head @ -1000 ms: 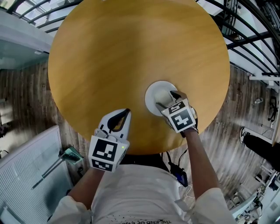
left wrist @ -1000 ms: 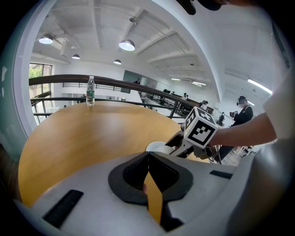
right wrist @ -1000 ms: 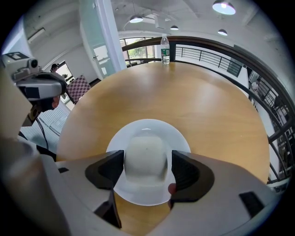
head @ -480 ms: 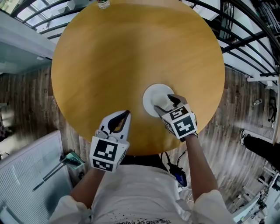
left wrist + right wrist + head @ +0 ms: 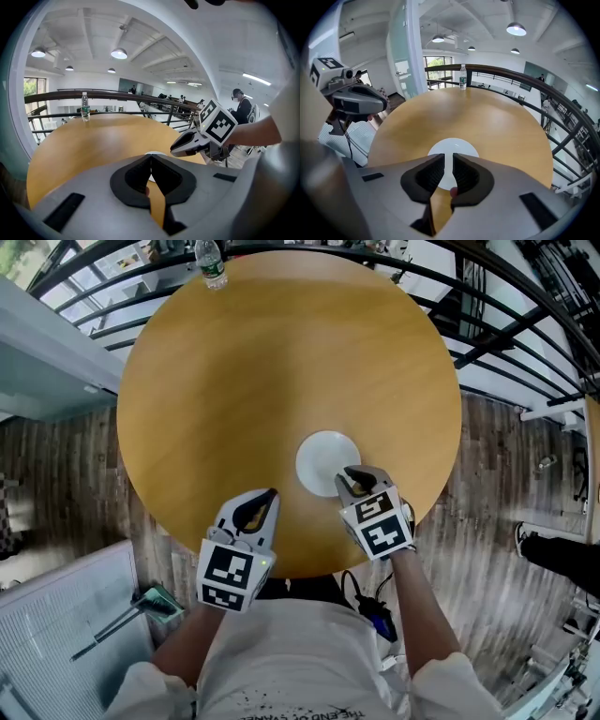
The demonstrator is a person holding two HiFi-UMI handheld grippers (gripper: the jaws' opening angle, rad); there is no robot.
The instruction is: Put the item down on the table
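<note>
A white round plate [image 5: 326,460] lies flat on the round wooden table [image 5: 272,362], toward the near right side. My right gripper [image 5: 349,476] sits just behind the plate's near rim, its jaws a narrow gap apart with nothing between them. Through that gap the right gripper view shows the plate [image 5: 453,146] ahead of the right gripper [image 5: 448,157]. My left gripper [image 5: 270,495] hovers over the table's near edge, left of the plate, shut and empty. In the left gripper view the left gripper [image 5: 151,159] has its jaw tips touching, and the right gripper [image 5: 176,147] shows at the right.
A clear water bottle [image 5: 211,263] stands at the table's far edge, also seen as the bottle [image 5: 462,77] against the dark railing [image 5: 506,334]. Wooden floor surrounds the table. A white grille panel [image 5: 56,615] and a hand tool [image 5: 141,592] lie at the lower left.
The right gripper has drawn back toward me off the plate, which stays on the table. The view has shifted so the bottle comes into sight. The left gripper has hardly moved.
</note>
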